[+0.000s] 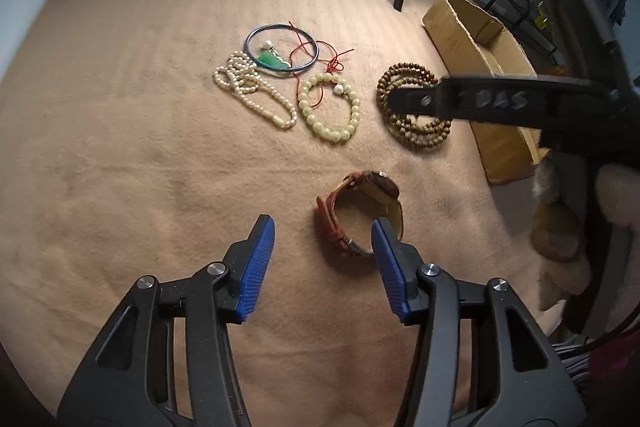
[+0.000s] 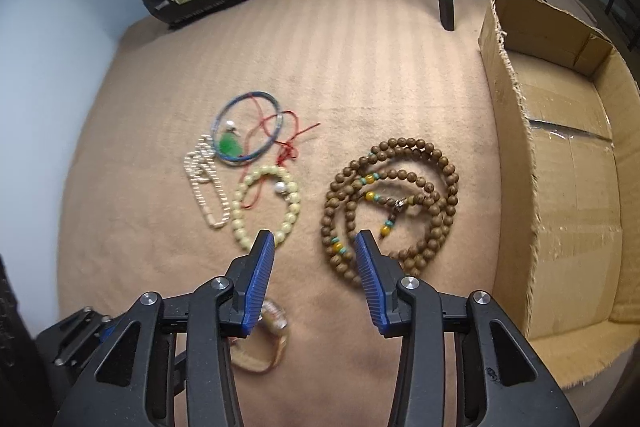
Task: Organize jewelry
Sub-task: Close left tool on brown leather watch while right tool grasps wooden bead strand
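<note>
Left gripper [image 1: 323,233] fingers spread, 1 hiding part of the watch [image 1: 360,213]. Right gripper [image 2: 316,247] fingers spread, covering the wooden beads' [image 2: 390,203] near edge.

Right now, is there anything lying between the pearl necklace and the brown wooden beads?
Yes: the pale green bead bracelet lies between the pearl necklace and the brown wooden beads, with bare blanket either side. Both wrist views show it.

Blanket [image 2: 360,67] carries everything. Bangle [image 2: 248,127] lies farthest back, pearl strand [image 2: 208,183] left of it, bead bracelet [image 2: 266,203] in front. Wooden mala [image 2: 392,195] lies right of bracelet; cardboard box [image 2: 560,187] right of mala. Watch [image 1: 360,211] lies nearest.
</note>
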The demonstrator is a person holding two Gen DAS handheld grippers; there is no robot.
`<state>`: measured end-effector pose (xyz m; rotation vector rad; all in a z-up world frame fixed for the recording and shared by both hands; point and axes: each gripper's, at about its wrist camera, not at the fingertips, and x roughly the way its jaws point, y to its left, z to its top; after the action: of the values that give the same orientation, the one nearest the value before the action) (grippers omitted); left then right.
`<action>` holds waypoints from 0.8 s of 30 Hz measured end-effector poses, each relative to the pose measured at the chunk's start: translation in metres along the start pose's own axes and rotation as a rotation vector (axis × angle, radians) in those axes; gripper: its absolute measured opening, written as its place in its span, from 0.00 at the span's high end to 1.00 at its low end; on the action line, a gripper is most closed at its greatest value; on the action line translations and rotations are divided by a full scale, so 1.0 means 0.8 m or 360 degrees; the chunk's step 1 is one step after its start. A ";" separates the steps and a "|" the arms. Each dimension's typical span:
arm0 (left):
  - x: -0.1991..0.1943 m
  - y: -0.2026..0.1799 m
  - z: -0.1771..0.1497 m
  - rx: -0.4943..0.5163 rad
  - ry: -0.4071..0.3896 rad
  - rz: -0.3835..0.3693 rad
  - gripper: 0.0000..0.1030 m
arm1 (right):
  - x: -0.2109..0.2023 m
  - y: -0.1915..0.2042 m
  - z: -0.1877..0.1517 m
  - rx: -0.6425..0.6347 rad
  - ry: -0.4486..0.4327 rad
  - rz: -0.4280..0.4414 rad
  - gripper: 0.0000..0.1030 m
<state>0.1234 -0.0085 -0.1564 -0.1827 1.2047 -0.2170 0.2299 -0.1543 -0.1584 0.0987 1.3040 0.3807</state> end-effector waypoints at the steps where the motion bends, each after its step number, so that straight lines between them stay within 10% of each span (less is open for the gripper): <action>1: 0.003 -0.001 0.002 0.0004 0.0003 -0.0001 0.50 | 0.004 -0.002 0.002 0.0003 0.0006 -0.0015 0.61; 14: 0.048 0.001 0.011 0.0020 0.0116 0.0007 0.55 | 0.043 0.010 0.012 -0.0122 0.0055 -0.0177 0.62; 24: 0.062 0.012 0.022 -0.0011 0.0130 -0.0004 0.75 | 0.046 0.011 0.018 -0.0139 -0.0003 -0.0200 0.90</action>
<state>0.1576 -0.0117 -0.1974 -0.1827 1.2866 -0.2247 0.2496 -0.1316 -0.1862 -0.0561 1.2829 0.3291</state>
